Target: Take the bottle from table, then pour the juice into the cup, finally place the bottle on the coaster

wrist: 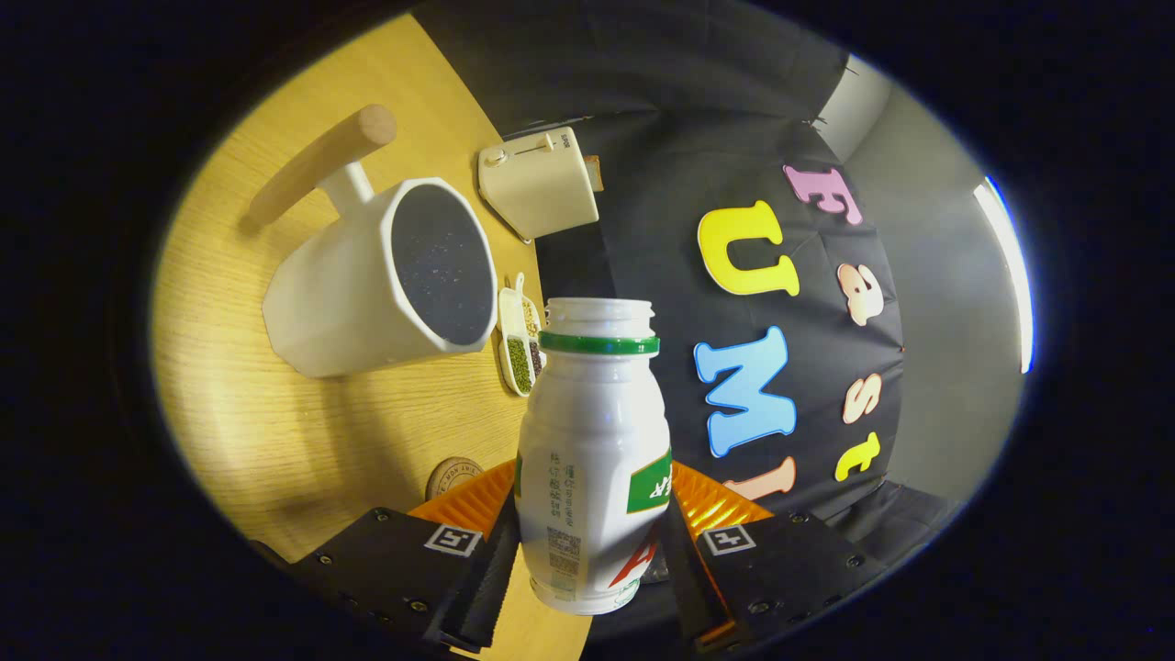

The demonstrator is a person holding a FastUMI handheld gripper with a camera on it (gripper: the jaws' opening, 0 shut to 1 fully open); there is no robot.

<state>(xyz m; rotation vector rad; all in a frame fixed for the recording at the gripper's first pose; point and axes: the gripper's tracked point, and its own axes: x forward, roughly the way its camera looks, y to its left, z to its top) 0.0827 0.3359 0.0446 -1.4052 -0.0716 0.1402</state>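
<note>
The bottle was white, with a green ring at its neck and a green and red label. At ten o'clock from it the cup was white, dark and speckled inside, with a light wooden handle. The table was yellow wood grain. The toaster at twelve o'clock was cream. The coaster was brown.

Single fisheye view, riding on the claw and facing forward along its two fingers. Camera rolled hard sideways: the bench stands as a near-vertical plane on one side, booth wall on the other. Very close to the bottle clamped between the fingers; cup and coaster lie just beyond.
</note>
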